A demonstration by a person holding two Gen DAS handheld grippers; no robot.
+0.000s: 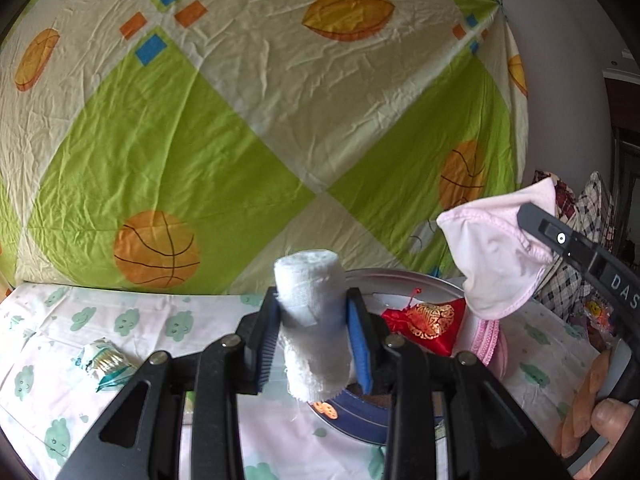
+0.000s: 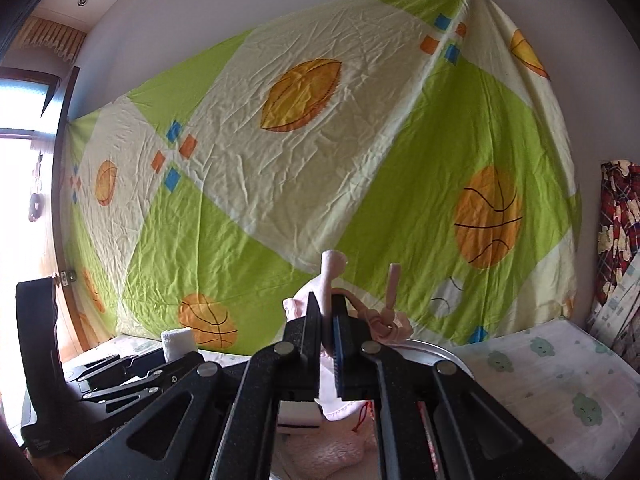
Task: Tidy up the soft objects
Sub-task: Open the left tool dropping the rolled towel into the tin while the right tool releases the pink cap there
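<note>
Two grippers are holding cloth above the metal tray (image 1: 434,282): left gripper (image 1: 314,326) fingers clamping a white gauze roll (image 1: 310,300), right gripper (image 2: 329,344) fingers pinching what looks like a pink garment (image 1: 494,256).

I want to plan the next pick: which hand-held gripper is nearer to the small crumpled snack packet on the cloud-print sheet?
Left. The left hand-held gripper is just right of the snack packet; the right hand-held gripper is far right.
</note>
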